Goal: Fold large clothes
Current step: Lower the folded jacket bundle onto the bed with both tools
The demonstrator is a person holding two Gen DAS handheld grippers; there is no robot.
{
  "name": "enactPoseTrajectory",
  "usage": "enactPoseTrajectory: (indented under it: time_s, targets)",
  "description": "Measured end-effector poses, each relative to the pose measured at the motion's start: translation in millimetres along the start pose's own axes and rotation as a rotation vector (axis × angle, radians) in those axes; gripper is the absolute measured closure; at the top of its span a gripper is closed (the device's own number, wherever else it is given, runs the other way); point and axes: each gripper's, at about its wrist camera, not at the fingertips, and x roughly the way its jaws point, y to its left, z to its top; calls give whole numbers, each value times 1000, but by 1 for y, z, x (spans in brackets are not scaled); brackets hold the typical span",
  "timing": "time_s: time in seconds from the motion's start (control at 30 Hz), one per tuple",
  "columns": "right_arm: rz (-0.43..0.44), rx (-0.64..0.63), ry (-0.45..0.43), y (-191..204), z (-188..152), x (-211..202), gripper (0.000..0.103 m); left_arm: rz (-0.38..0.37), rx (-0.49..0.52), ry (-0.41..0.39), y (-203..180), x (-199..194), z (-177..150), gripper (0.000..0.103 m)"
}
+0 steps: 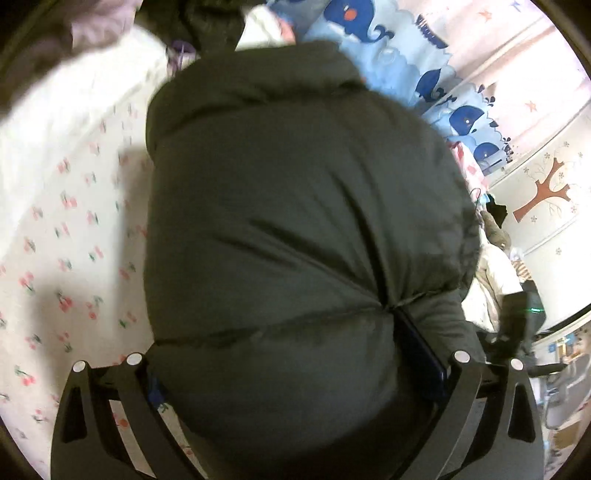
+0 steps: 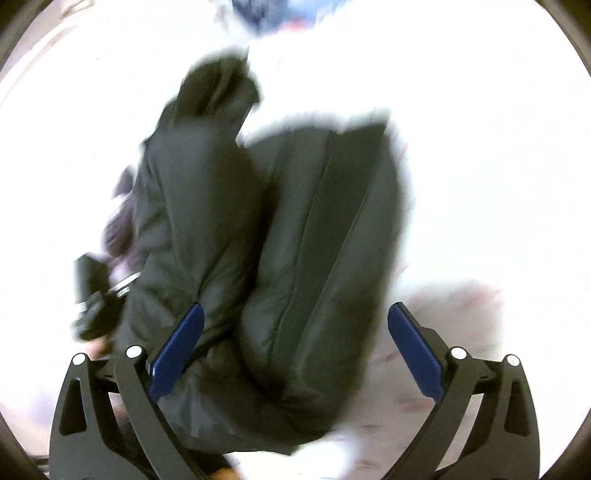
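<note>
A dark olive puffer jacket (image 1: pixel 295 206) lies bunched on a white cherry-print bed sheet (image 1: pixel 74 258). It bulges up between the wide-apart fingers of my left gripper (image 1: pixel 291 332), which is open. Its right blue pad (image 1: pixel 421 354) presses against the padding, and the left pad is mostly hidden. In the blurred right wrist view the jacket (image 2: pixel 295 240) is doubled into two thick rolls. My right gripper (image 2: pixel 295 306) is open around the near end, with both blue pads (image 2: pixel 177 350) showing. Each gripper shows at the edge of the other's view, the right gripper (image 1: pixel 517 314) and the left gripper (image 2: pixel 92 295).
A blue whale-print blanket (image 1: pixel 388 48) and more dark clothing (image 1: pixel 192 22) lie at the head of the bed. Pale clothes (image 1: pixel 491 280) pile at the right. A wall with a brown tree decal (image 1: pixel 546 192) stands beyond. The sheet (image 2: pixel 480 147) is overexposed around the jacket.
</note>
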Motion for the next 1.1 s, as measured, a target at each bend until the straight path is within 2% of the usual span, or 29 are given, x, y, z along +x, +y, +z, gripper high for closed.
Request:
enactPoseTrajectory:
  time_s: [0.03,0.07,0.13,0.2,0.27,0.3,0.37,0.4,0.47,0.53,0.57,0.63,0.67,0.73,0.83,0.9,0.93,0.97,1.0,1.03,1.07,1.1]
  targets:
    - [-5,-36,-56,8,9,-14,7,-3,3,-27,-4,-4,4,7]
    - [36,-95,-98,26,24,-24,7,-3,7,-42,-6,-6,8,7]
    - [86,-202,-116,61,46,-25,7,14,8,-62,-9,-9,14,7]
    - [127,-333,-61,103,68,2,7,33,-3,-46,-7,-5,14,6]
    - [79,-376,12,118,82,39,7,80,3,-11,-16,11,-1,6]
    - [20,-329,78,104,92,75,7,94,10,2,-16,15,-3,6]
    - [-43,-226,140,69,92,121,7,71,16,8,-21,22,-10,6]
    - [-18,-157,166,40,87,144,7,46,7,7,-18,22,-10,6]
    - [-14,-126,186,28,75,152,7,52,-8,36,-14,26,-10,6]
    - [-46,-166,238,38,65,149,7,81,-7,37,-13,23,-11,6]
    - [-46,-183,270,38,61,139,7,97,-12,-3,-14,13,-9,6]
    - [-44,-198,278,50,47,132,7,95,-40,-102,-11,-14,-5,6]
    - [-52,-213,276,55,42,127,7,52,-91,-211,-5,-37,-4,6]
    - [-79,-254,279,61,28,123,7,-27,-131,-318,-1,-55,-5,6]
    - [-123,-274,309,79,25,123,7,14,-96,-253,-12,-32,-5,6]
    - [-106,-275,235,92,29,101,7,60,-69,-157,-21,-2,-8,6]
    - [-99,-288,166,103,29,93,7,123,-34,-124,-26,9,-10,6]
    - [-138,-304,81,106,33,79,7,168,1,-123,-24,12,-16,6]
    - [-177,-309,47,106,34,77,7,207,35,-121,-30,16,-17,6]
    - [-256,-308,21,101,37,80,7,225,47,-116,-32,17,-17,6]
    - [-320,-306,24,95,38,89,7,231,49,-116,-30,16,-18,6]
    - [-333,-296,69,76,33,109,7,226,46,-114,-30,16,-18,6]
